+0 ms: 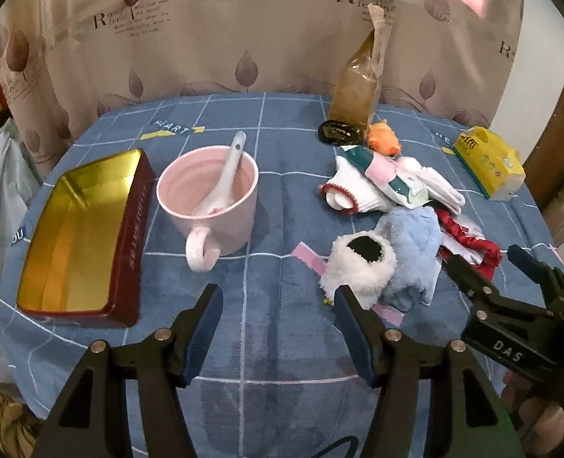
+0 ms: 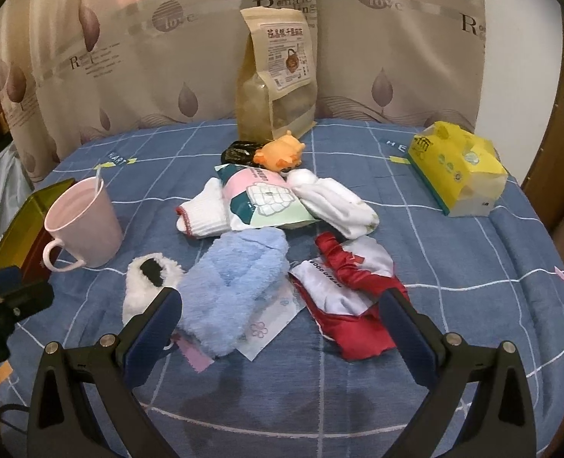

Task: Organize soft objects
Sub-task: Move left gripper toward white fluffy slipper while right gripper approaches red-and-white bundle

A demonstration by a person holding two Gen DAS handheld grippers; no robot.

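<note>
A pile of soft things lies on the blue checked cloth: a blue fluffy mitten (image 2: 236, 286), also in the left wrist view (image 1: 411, 244), a white fluffy piece with a black patch (image 2: 148, 282) (image 1: 358, 263), a red and white satin pouch (image 2: 343, 294), white gloves (image 2: 205, 213) and white socks (image 2: 339, 206). An open gold and red tin (image 1: 79, 236) lies at the left. My left gripper (image 1: 278, 305) is open and empty, just left of the white fluffy piece. My right gripper (image 2: 282, 305) is open and empty, its fingers either side of the mitten and pouch.
A pink mug (image 1: 213, 206) with a white spoon stands beside the tin. A flat packet (image 2: 266, 198), an orange toy (image 2: 280, 152), a black round item (image 2: 238, 152), a tall brown bag (image 2: 278, 72) and a yellow tissue pack (image 2: 461, 170) sit further back. A curtain hangs behind.
</note>
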